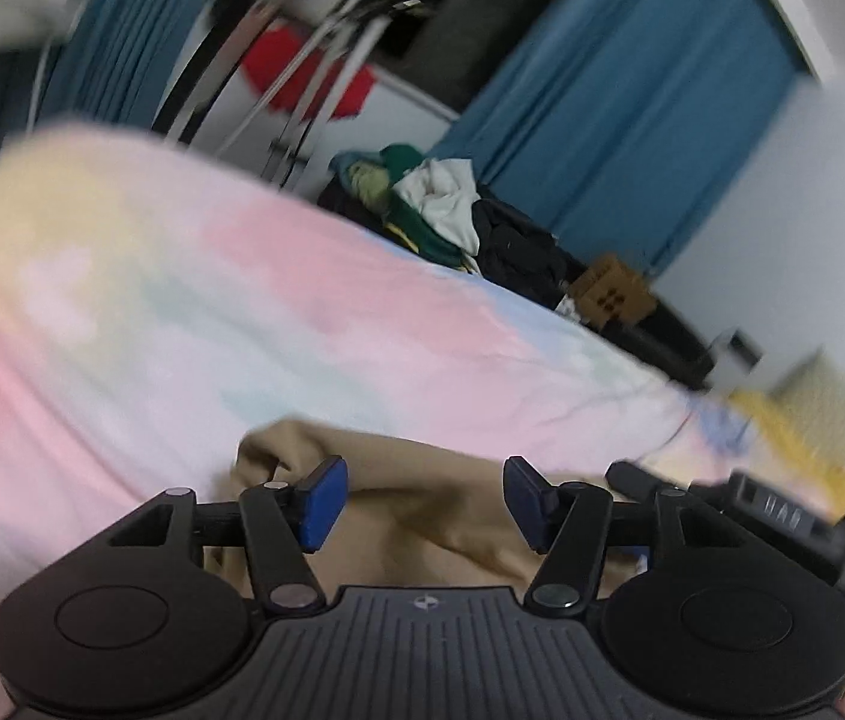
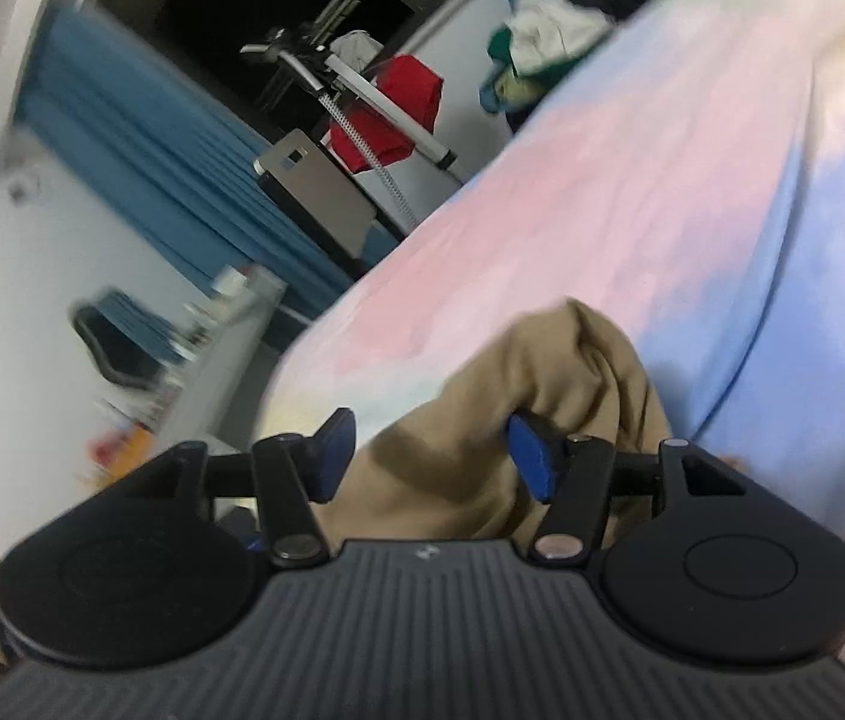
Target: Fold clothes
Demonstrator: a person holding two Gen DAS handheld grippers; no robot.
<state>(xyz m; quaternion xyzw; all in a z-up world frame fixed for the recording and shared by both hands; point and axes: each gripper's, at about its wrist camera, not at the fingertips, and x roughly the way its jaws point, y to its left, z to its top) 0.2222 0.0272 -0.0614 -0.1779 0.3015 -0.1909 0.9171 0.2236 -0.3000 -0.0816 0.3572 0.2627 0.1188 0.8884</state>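
A tan garment (image 1: 422, 504) lies bunched on a bed with a pastel pink, blue and yellow sheet (image 1: 194, 312). My left gripper (image 1: 422, 501) hovers low over the garment, its blue pads (image 1: 323, 504) wide apart with only cloth beneath them. In the right wrist view the same tan garment (image 2: 542, 384) rises in a crumpled fold over the sheet (image 2: 632, 180). My right gripper (image 2: 431, 456) is open, and its right pad (image 2: 527, 456) touches the fold. The other gripper's black body (image 1: 782, 516) shows at the right edge of the left wrist view.
A heap of green, white and black clothes (image 1: 452, 210) sits beyond the bed's far edge, next to a cardboard box (image 1: 611, 291). A drying rack with a red garment (image 2: 386, 114) stands by blue curtains (image 2: 140, 138). Both views are motion-blurred.
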